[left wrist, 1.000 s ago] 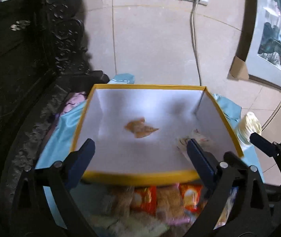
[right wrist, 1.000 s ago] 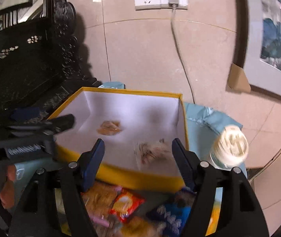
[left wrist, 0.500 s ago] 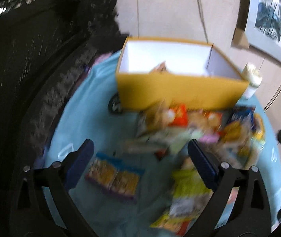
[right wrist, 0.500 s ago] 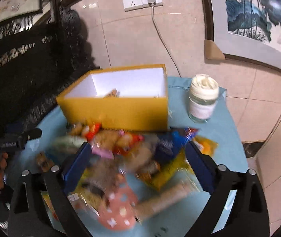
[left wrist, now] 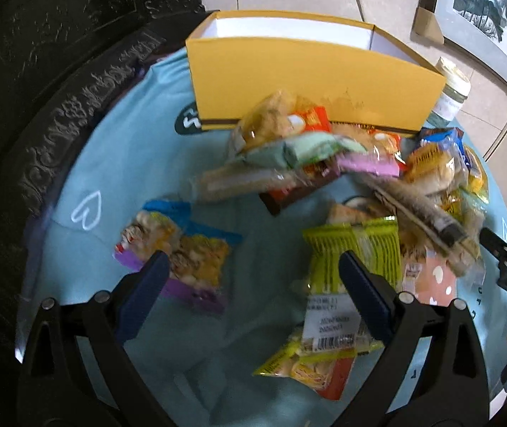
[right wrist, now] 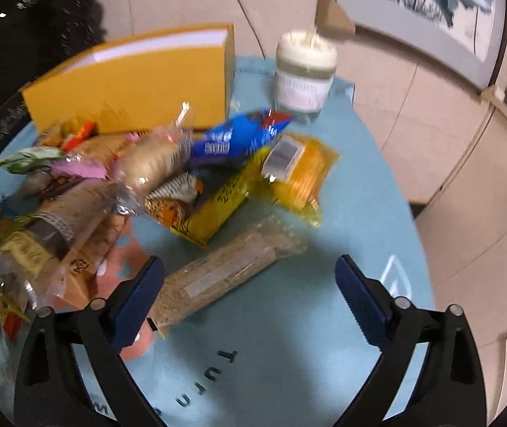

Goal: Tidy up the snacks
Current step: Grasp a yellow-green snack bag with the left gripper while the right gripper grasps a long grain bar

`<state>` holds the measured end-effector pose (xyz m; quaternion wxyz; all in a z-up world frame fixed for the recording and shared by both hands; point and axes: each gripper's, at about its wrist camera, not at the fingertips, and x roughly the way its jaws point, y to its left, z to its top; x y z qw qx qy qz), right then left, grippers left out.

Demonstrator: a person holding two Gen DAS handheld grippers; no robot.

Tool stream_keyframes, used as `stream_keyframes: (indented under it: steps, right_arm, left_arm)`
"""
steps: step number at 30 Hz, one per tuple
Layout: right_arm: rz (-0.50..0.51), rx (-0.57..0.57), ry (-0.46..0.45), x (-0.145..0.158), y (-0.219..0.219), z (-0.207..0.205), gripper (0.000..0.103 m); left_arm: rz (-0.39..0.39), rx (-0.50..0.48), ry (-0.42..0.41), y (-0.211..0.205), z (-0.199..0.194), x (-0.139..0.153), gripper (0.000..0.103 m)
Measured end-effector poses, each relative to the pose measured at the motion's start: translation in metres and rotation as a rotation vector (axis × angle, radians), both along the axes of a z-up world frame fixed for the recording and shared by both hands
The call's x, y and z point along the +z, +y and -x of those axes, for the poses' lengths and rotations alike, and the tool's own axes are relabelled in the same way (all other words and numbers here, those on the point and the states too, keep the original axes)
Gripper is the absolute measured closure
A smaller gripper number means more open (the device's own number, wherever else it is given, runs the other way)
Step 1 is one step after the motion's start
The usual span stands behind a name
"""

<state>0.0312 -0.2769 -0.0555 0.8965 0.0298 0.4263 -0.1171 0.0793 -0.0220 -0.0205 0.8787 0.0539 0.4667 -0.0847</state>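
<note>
The left gripper (left wrist: 251,274) is hanging with its jaws spread wide and nothing between them. The right gripper (right wrist: 249,277) is spread too, its jaws having just closed a little, gripping nothing. The snacks (left wrist: 324,163) are lying in a heap in the middle of both frames on the blue cloth (left wrist: 118,149). The yellow box (left wrist: 310,89) is sitting behind them near the top.
</note>
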Motion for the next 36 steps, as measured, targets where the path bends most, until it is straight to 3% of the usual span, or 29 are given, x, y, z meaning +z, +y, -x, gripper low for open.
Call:
stream_keyframes:
  steps: [3,7,11,17,22,31,36]
  right_arm:
    - [-0.018,-0.012,0.076,-0.017,0.01,-0.016,0.02]
    - [-0.065,-0.017,0.121,-0.03,0.019,-0.023,0.058]
    - [-0.095,-0.022,0.127,-0.025,0.016,-0.013,0.071]
    - [-0.148,-0.01,0.117,-0.021,0.001,0.011,0.074]
    - [-0.17,-0.003,0.088,-0.016,-0.001,0.023,0.074]
    - [-0.161,-0.004,0.073,-0.015,-0.001,0.039,0.074]
    - [-0.148,0.007,0.067,-0.014,-0.003,0.037,0.074]
  left_arm:
    - [0.005,-0.009,0.022,-0.003,0.001,-0.008,0.006]
    - [0.006,-0.012,0.01,-0.014,0.003,-0.011,0.006]
    - [-0.006,-0.022,0.002,-0.028,0.007,-0.009,0.006]
    - [-0.032,-0.055,0.0,-0.041,0.022,-0.004,0.005]
    - [0.013,-0.058,0.024,-0.05,0.034,0.004,0.004]
    - [-0.022,-0.114,0.079,-0.092,0.046,-0.019,0.002]
    - [-0.077,-0.09,0.055,-0.094,0.047,-0.028,0.033]
